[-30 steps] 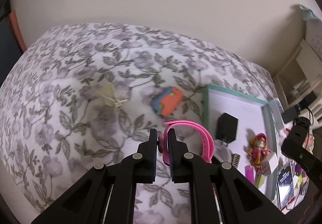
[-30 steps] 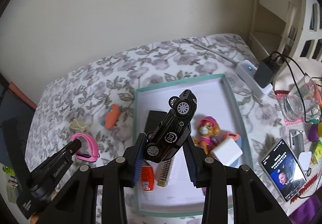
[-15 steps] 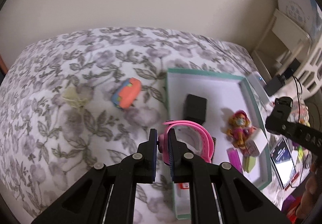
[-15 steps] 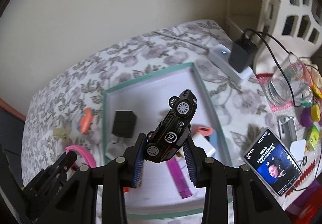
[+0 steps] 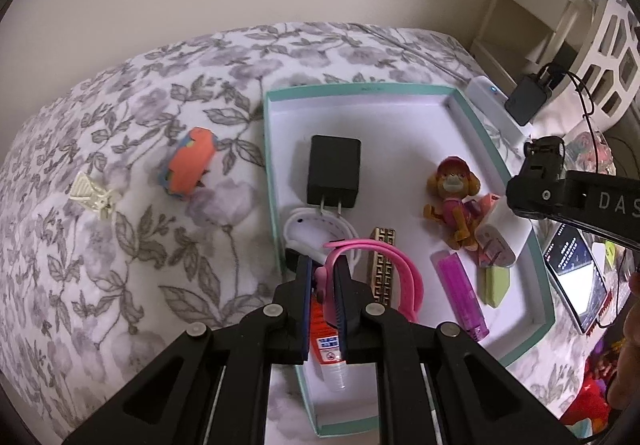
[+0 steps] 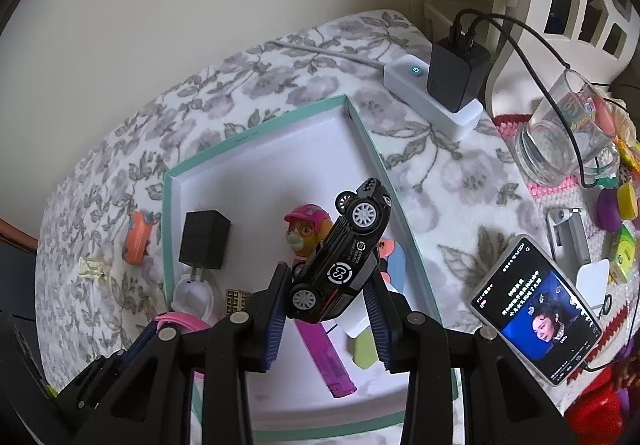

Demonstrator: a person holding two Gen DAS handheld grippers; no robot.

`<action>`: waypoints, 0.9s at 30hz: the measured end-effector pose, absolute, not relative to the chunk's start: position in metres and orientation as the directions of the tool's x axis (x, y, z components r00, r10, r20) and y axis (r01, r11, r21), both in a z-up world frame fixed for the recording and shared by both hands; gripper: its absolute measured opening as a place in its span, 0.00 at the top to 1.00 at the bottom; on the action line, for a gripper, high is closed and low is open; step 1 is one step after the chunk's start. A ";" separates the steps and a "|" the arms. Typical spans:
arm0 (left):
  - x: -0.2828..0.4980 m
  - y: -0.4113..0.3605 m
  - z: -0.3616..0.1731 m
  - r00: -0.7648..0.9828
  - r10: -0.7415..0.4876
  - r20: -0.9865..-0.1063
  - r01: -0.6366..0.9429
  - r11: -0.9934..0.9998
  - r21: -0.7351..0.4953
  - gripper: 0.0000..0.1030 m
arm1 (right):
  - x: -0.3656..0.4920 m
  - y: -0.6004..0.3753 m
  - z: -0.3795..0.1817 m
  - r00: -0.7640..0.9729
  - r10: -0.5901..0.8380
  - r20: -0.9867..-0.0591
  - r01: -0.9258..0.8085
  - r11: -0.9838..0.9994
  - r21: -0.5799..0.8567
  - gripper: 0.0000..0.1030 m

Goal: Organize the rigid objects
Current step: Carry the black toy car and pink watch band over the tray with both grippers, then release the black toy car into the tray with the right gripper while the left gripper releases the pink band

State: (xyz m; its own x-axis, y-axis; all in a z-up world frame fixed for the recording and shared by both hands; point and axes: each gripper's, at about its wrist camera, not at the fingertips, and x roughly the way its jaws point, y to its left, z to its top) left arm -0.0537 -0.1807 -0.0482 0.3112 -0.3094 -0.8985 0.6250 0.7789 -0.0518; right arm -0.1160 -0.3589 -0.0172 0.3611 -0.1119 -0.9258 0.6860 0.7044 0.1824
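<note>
Two handheld grippers hang over a teal-edged tray (image 5: pixel 276 181) with a white floor, which sits on a cloth printed with grey leaves and flowers (image 5: pixel 140 205). The left gripper (image 5: pixel 322 271) has its jaws pinched tight on the clasp end of a pink watch band (image 5: pixel 384 265); the band loops out to the right, above the near left part of the tray. The right gripper (image 6: pixel 328 285) clamps a black toy car (image 6: pixel 344 253) between its blue-padded jaws, with the car tilted nose up and its wheels facing the camera, above the right half of the tray. Inside the tray, a black plug adapter (image 5: pixel 334 171) lies at the far left with its prongs pointing near. Just near it lies a white band (image 5: pixel 316 231), and beside that a gold patterned bar (image 5: pixel 382 265). A small bottle with a red label (image 5: pixel 326 337) lies near the left gripper's jaws. A toy puppy figure in a pink hat (image 5: pixel 454 201) sits at the right of the tray, with a purple lighter (image 5: pixel 460 293) and a pale green block (image 5: pixel 496 285) nearer. Outside the tray, on the cloth to the left, lie an orange toy (image 5: pixel 190 163) and a cream hair clip (image 5: pixel 94 195). To the right of the tray stand a white power strip (image 6: pixel 432 101) with a black charger plugged in, a clear glass (image 6: pixel 564 133) and a phone (image 6: pixel 536 305) with its screen lit.
</note>
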 end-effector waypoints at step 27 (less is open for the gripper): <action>-0.068 -0.202 -0.067 0.306 -0.276 -0.911 0.691 0.722 0.013 0.89 | -0.108 -0.357 -0.037 0.314 -0.091 -0.945 0.682 0.714 0.158 0.61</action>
State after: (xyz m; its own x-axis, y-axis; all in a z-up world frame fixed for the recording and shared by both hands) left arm -0.0676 -0.2024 -0.0668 0.3055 -0.2760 -0.9113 0.6915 0.7223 0.0130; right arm -0.1083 -0.3567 -0.0373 0.3143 -0.0914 -0.9449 0.6820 0.7141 0.1578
